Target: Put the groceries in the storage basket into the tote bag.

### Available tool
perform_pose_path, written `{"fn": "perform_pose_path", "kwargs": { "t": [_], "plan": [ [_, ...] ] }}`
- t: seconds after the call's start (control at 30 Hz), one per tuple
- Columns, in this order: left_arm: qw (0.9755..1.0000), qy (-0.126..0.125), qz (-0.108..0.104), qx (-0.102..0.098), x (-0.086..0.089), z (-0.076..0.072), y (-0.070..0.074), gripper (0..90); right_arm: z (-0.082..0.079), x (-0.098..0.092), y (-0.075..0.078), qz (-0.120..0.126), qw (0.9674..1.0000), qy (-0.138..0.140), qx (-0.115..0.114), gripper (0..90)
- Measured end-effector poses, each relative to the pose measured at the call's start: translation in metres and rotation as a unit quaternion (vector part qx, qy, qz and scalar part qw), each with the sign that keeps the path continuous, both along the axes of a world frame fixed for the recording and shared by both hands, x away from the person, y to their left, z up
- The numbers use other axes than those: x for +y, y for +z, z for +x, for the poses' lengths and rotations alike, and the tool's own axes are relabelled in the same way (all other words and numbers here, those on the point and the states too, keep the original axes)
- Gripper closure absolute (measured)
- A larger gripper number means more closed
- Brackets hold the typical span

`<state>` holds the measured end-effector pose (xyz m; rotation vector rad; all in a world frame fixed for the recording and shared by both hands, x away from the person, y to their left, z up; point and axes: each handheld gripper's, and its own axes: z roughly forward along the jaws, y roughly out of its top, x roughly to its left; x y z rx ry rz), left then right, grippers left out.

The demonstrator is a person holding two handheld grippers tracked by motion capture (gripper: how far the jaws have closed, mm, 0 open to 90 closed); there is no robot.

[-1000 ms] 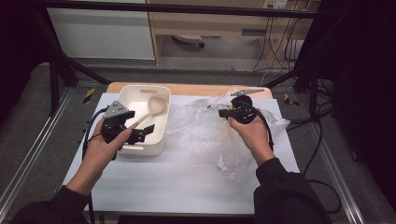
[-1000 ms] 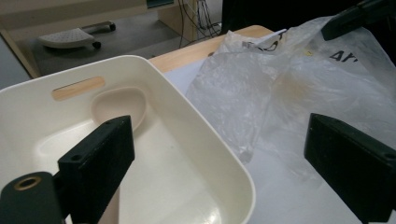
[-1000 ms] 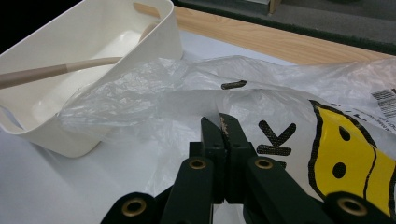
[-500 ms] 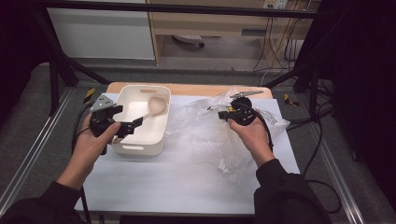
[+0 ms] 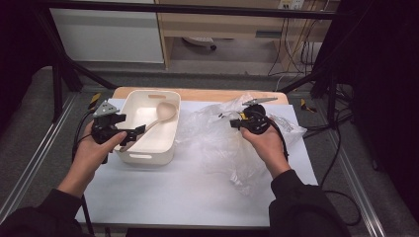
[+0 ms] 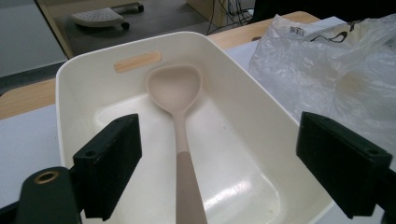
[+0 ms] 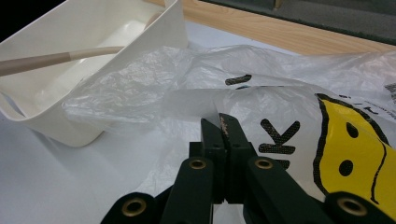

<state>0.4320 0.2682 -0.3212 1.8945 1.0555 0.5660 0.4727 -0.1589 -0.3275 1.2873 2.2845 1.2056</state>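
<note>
Tub (image 5: 148, 129) first, at about nine o'clock on the white table sheet (image 5: 188, 197): a cream plastic box with a slot handle in its far wall. My left gripper (image 5: 132, 133) sits at its near left corner, the jaw tips over the rim. In the left gripper view my two black pads (image 6: 109, 165) stand wide apart, one at each side of the tub, and they have just been drawing inward a little; the spoon handle runs up between them, but neither pad touches it, so that gripper is released.

The spoon (image 6: 180, 109) lies inside the tub, bowl toward twelve o'clock near the slot handle, handle pointing back toward six o'clock and toward my left hand (image 5: 91, 150). From above it lies slanted, bowl toward one o'clock, handle toward seven.

Right of the tub, at the middle of the table, a crumpled clear plastic bag (image 5: 222, 143) spreads out, touching the tub's right wall. It carries black lettering and a yellow printed patch (image 7: 355, 154).

At about two o'clock my right hand (image 5: 267, 145) holds the right gripper (image 7: 224, 126) over the bag. In the right gripper view its jaws are clenched together, tips pressed flat against each other, with a fold of the bag's film at the tips; I cannot tell whether film is pinched between them.
</note>
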Motion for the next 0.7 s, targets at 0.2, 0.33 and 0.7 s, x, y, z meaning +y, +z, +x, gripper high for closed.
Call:
{"fn": "perform_pose_path", "kwargs": {
  "t": [0.2, 0.33, 0.7],
  "plan": [
    [0.9999, 0.001, 0.009, 0.014, 0.002, 0.004, -0.003, 20.2, 0.0, 0.0, 0.0, 0.0, 1.0, 0.0, 0.002, 90.0],
    [0.9994, 0.004, 0.02, 0.028, 0.002, 0.007, -0.01, 23.2, 0.001, -0.001, -0.002, -0.001, 1.0, 0.001, 0.003, 90.0],
    [0.9976, 0.023, 0.028, 0.059, 0.002, 0.018, -0.027, 29.8, 0.002, 0.001, -0.005, -0.001, 1.0, 0.002, 0.007, 90.0]
  ]
}}
